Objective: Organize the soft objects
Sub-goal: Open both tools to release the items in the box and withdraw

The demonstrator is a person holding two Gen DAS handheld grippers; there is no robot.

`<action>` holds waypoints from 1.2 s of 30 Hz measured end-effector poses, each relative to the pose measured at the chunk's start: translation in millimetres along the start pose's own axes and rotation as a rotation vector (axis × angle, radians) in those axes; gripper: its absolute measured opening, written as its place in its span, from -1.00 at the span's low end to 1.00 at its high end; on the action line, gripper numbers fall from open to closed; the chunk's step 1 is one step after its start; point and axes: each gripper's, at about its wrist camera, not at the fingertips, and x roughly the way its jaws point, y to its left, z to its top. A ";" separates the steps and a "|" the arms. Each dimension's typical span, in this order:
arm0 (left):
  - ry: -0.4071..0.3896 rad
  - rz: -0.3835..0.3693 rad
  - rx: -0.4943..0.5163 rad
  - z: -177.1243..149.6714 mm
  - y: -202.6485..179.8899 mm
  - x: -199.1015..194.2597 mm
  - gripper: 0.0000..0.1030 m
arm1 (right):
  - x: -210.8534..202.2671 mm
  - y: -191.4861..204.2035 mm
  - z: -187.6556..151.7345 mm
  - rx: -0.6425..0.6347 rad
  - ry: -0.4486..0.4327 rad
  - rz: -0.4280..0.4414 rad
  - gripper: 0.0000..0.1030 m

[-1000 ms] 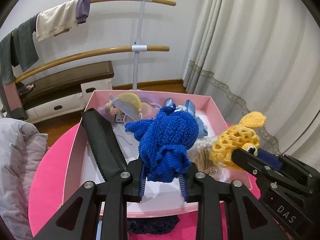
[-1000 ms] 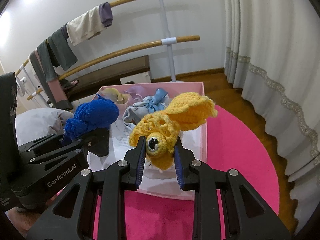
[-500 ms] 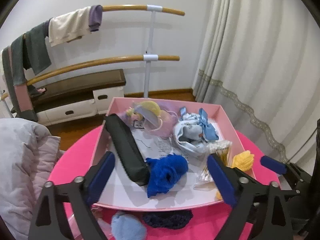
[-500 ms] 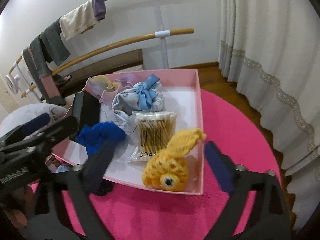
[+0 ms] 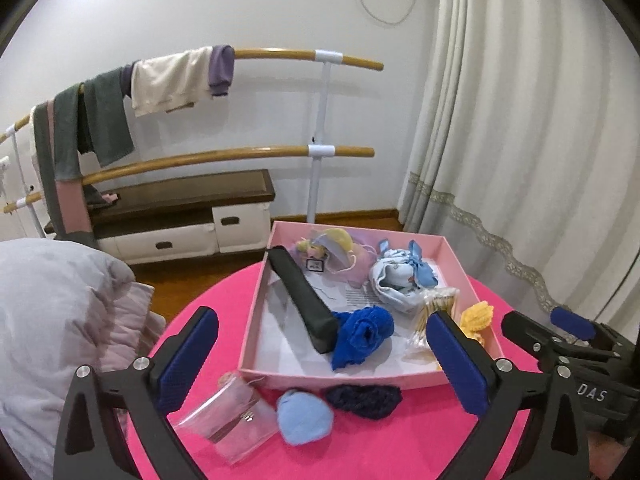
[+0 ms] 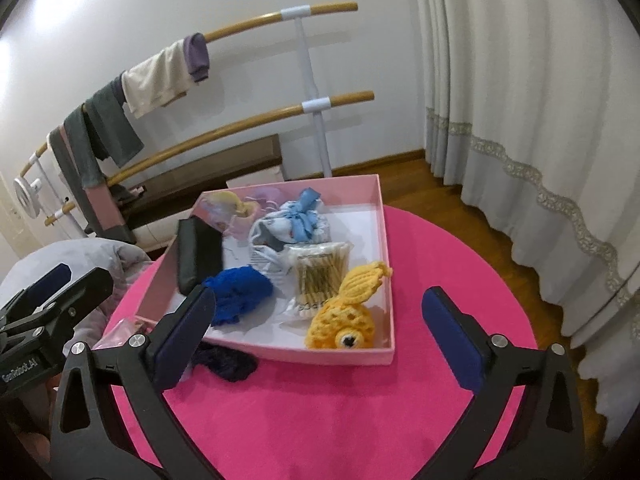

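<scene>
On the pink round table (image 6: pixel 320 420): sitting near its far edge, pink box (image 6: pixel 384 240).
Room: hanging behind, curtain (image 6: pixel 520 100).
Hidden: showing only partly, dark knit (image 6: pixel 226 362).
Left gripper (image 5: pixel 324 364): opening wide, gripping nothing.
Right gripper (image 6: pixel 320 344): opening wide, gripping nothing.

Left finger hides part of the yellow crochet fish (image 5: pixel 476 318)

Both my wrist views are evenly lit by soft indoor light, bright on the white wall (image 5: pixel 248 8), strongest upper left. No harsh glare. Shadows are soft: a faint one inside the pink box (image 5: pixel 256 308), a darker one under my gripper fingers (image 6: pixel 188 324). Heavy fisheye bend: ballet barre (image 6: pixel 248 24) and curtain (image 6: pixel 520 120) curve, with black vignette in the corners. Centre is sharp; near fingers and edges look slightly soft.
</scene>
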 end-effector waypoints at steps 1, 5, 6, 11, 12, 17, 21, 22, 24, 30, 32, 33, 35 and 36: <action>-0.004 0.001 -0.001 -2.9 1.2 -9.4 1.00 | -6.3 2.8 -2.3 0.002 -0.008 0.003 1.00; -0.021 0.004 -0.002 -10.8 7.3 -43.6 1.00 | -30.2 13.0 -11.3 0.002 -0.041 0.003 1.00; -0.028 0.008 0.001 -14.0 7.9 -52.4 1.00 | -36.7 14.9 -14.3 -0.001 -0.048 0.002 1.00; -0.049 0.017 0.009 -25.2 14.5 -95.6 1.00 | -65.8 24.7 -24.9 -0.004 -0.083 0.000 1.00; -0.050 0.018 0.008 -27.0 15.2 -101.6 1.00 | -74.1 28.0 -28.0 -0.006 -0.095 -0.004 1.00; -0.061 0.017 0.003 -41.9 20.1 -137.4 1.00 | -107.4 40.1 -42.3 -0.007 -0.144 -0.013 1.00; -0.069 0.021 0.009 -53.7 21.2 -161.1 1.00 | -127.0 44.8 -51.1 0.002 -0.167 -0.009 1.00; -0.071 0.023 0.012 -57.8 21.4 -167.7 1.00 | -132.2 46.3 -54.0 0.004 -0.172 -0.011 1.00; -0.072 0.024 0.015 -62.5 21.4 -177.0 1.00 | -140.3 48.3 -59.7 0.005 -0.184 -0.014 1.00; -0.071 0.037 0.017 -79.3 24.8 -203.3 1.00 | -162.6 56.5 -76.9 -0.003 -0.204 -0.033 1.00; -0.070 0.042 0.014 -85.4 26.8 -211.6 1.00 | -169.3 57.3 -82.3 -0.006 -0.216 -0.046 1.00; -0.069 0.044 0.015 -87.4 27.4 -214.6 1.00 | -173.0 58.1 -84.7 -0.008 -0.224 -0.061 1.00; -0.065 0.052 0.015 -91.9 28.5 -220.5 1.00 | -177.9 60.1 -88.8 -0.014 -0.230 -0.076 1.00; -0.062 0.055 0.014 -94.8 29.6 -224.7 1.00 | -180.7 61.4 -91.4 -0.016 -0.233 -0.088 1.00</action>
